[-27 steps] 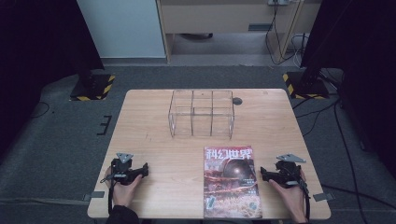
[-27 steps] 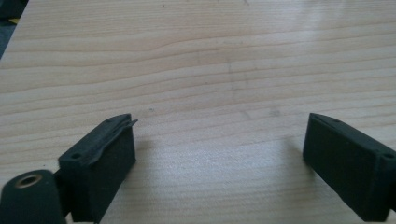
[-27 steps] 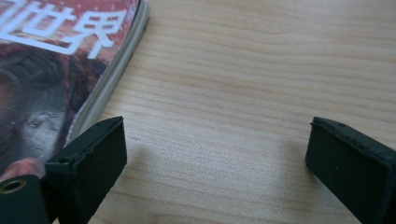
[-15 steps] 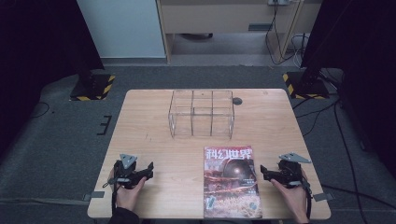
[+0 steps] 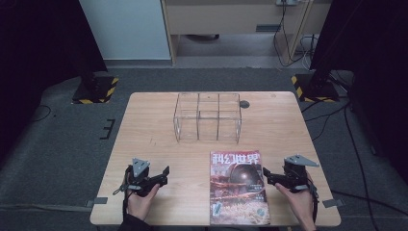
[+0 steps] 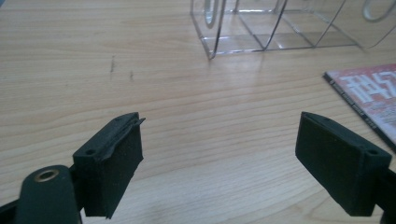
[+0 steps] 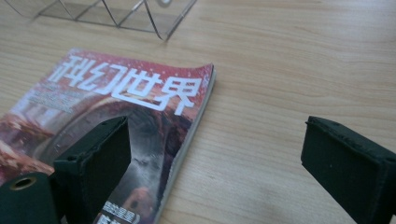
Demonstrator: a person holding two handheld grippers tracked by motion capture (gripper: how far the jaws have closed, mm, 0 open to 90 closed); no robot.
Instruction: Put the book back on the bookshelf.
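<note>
1. My left gripper (image 5: pixel 161 176) sits low over the near-left part of the wooden table (image 5: pixel 144 125), held in my left hand (image 5: pixel 140 202). Its jaws stand wide apart with nothing between them but bare wood, as the left gripper view shows (image 6: pixel 219 158).
2. Ahead of those jaws lies open tabletop with a couple of small dark marks (image 6: pixel 112 64) on the grain. Nothing stands between that gripper and what lies beyond.
3. Farther back, near the middle of the table, stands a clear plastic organizer (image 5: pixel 208 118) split into compartments by see-through walls. It looks empty, as far as I can tell through the plastic. Its near corner shows at the top of the left gripper view (image 6: pixel 243 28).
4. Just behind the organizer's right end, a small dark round thing (image 5: pixel 245 104) lies on the table; I cannot tell what it is.
5. In front of the organizer, apart from it, a magazine (image 5: pixel 237 187) lies flat, face up, with a red cover and large white characters. It reaches the table's near edge.
6. My right gripper (image 5: pixel 267 177) is just beside the magazine's right edge, held in my right hand (image 5: pixel 300 204), jaws pointing toward it. They are spread wide and grip nothing (image 7: pixel 215 158): one jaw hangs over the cover's corner, the other over bare wood.
7. Dark floor and cables (image 5: pixel 332 115) lie beyond the table's right side.
</note>
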